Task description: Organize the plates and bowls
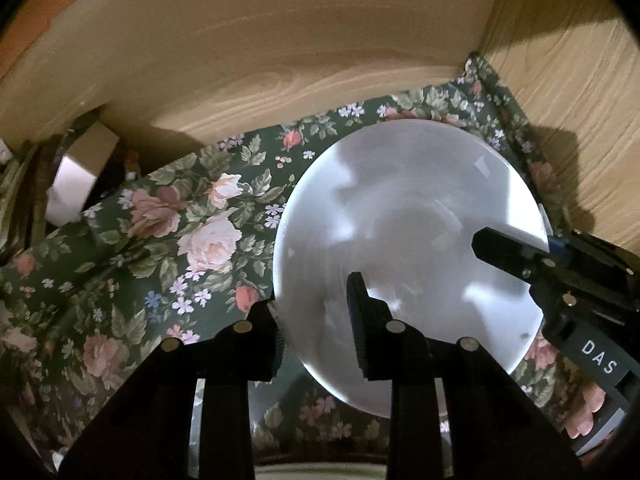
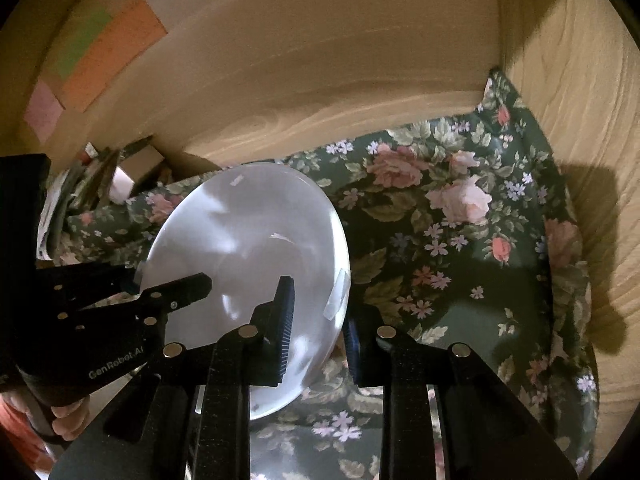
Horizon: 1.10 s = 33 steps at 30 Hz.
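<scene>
A white plate (image 1: 408, 240) lies over a floral liner (image 1: 168, 240) inside a wooden cabinet. My left gripper (image 1: 316, 332) straddles the plate's near-left rim, one finger outside and one over the plate; the jaws stand apart with a gap to the rim. My right gripper (image 2: 320, 332) straddles the opposite rim of the same plate (image 2: 248, 248) in the same way. Each gripper shows in the other's view: the right gripper (image 1: 520, 256) at the right, the left gripper (image 2: 172, 296) at the left. Whether the pads press the rim is unclear.
Wooden back wall (image 1: 280, 40) and right side wall (image 1: 580, 100) enclose the shelf. Boxes and clutter (image 1: 80, 176) sit at the back left. Coloured paper patches (image 2: 100, 60) are on the upper left wall. The liner (image 2: 460, 240) extends to the right of the plate.
</scene>
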Available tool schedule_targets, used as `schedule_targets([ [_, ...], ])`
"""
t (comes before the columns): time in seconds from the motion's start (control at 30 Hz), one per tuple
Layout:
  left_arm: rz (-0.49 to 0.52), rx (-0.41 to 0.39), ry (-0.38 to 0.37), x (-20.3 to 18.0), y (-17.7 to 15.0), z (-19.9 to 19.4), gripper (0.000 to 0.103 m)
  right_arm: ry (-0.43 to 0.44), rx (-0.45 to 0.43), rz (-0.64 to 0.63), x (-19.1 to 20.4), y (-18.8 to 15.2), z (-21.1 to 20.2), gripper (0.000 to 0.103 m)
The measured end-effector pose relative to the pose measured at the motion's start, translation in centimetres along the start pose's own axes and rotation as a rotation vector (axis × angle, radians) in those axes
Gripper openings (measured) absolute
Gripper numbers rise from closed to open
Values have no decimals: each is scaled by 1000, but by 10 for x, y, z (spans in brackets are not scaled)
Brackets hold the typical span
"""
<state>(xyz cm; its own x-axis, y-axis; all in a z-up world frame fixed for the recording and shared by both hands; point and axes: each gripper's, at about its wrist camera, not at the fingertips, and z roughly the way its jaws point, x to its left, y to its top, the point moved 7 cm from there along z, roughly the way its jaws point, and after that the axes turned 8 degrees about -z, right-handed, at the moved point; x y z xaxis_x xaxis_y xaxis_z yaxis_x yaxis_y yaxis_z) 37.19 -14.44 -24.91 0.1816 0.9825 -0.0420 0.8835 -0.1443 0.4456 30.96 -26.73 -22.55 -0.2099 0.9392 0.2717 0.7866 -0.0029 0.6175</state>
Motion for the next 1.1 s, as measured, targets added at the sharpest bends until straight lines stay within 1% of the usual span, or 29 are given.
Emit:
schedule_targets([
  [0.2,-11,-38,-2,8,-8,-25,28,-2,-38,-17,15,1,-20,21],
  [0.53,-47,-81,-9,21,-29,-59,28,10,-78,-48,46,-6,-43,21],
  [0.8,-102,-94,-10,45,-54,-83,28,36,-97,-79,76,-13,-54,21],
  [1.1,-152,-120,24,75,-81,-106,28,80,-102,-129,116,-22,-55,21],
])
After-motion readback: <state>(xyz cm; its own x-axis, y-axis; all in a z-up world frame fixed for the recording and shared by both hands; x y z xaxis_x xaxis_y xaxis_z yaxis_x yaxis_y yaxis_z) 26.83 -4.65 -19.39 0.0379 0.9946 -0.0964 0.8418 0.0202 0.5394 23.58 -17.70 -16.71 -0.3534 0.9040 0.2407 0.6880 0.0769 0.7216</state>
